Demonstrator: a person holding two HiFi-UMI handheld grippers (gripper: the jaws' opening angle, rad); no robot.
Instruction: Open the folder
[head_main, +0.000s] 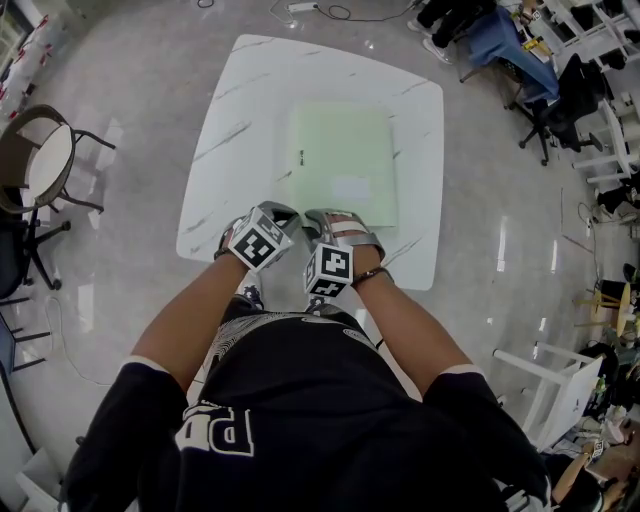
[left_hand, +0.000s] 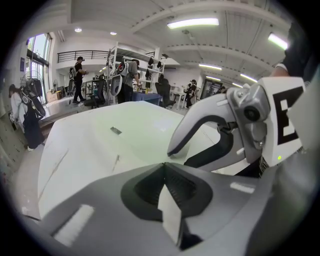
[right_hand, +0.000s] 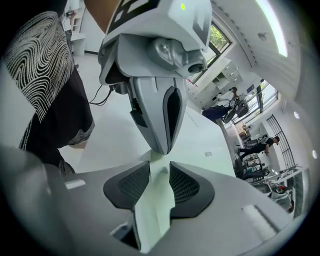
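On the desk (head_main: 250, 120), head view: a pale green folder (head_main: 340, 150) lies flat near the middle, its near edge toward the person.
Both hands, head view: the left hand-held gripper (head_main: 283, 214) and right hand-held gripper (head_main: 322, 218) sit side by side at the folder's near left corner.
Left gripper view, jaws: together (left_hand: 163, 165), pinching a thin pale sheet that looks like the folder's edge.
Left gripper view, beyond: the folder (left_hand: 140, 130) stretches away over the white desk (left_hand: 65, 165), and the right hand-held gripper is just beside it.
Right gripper view, jaws: apart (right_hand: 159, 175), pads not pressing, with the green folder (right_hand: 155, 210) in the gap.
Right gripper view, ahead: the left hand-held gripper's tip (right_hand: 162, 147) meets the folder just beyond.
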